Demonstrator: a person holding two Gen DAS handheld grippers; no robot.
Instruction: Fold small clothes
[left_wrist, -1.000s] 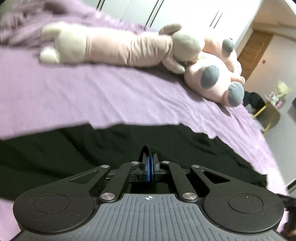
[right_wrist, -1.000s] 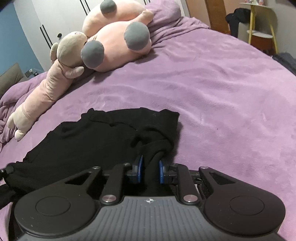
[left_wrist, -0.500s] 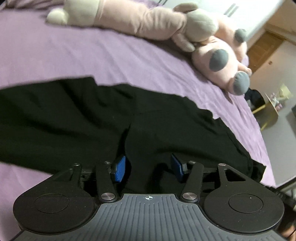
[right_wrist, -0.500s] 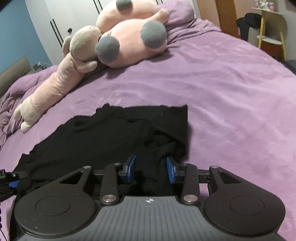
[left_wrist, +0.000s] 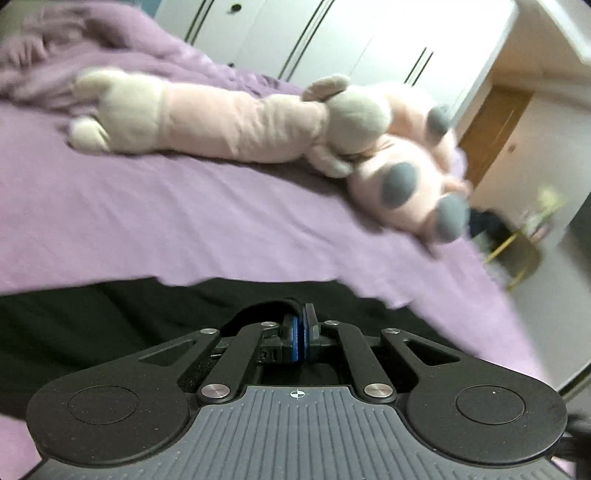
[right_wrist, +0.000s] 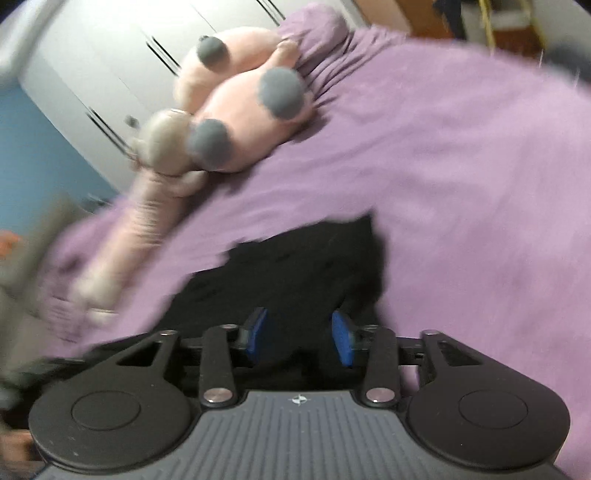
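A black garment (left_wrist: 110, 317) lies on the purple bed cover (left_wrist: 184, 221). My left gripper (left_wrist: 300, 334) is shut, its blue pads pressed together with a black fold of the garment curling over the tips. In the right wrist view the garment (right_wrist: 303, 269) lies bunched in front of my right gripper (right_wrist: 300, 341). The right gripper is open, blue pads apart, with black cloth between them but not pinched. This view is blurred by motion.
Two long pink plush toys (left_wrist: 229, 118) (right_wrist: 240, 122) lie across the far side of the bed. White wardrobe doors (left_wrist: 332, 40) stand behind. A wooden door (left_wrist: 495, 133) and a yellow-legged side table (left_wrist: 524, 251) are off the bed's right edge.
My left gripper, open over the garment half a second ago, has shut on a fold at its near edge. My right gripper has opened wider, let go of the cloth and swung, blurring its view.
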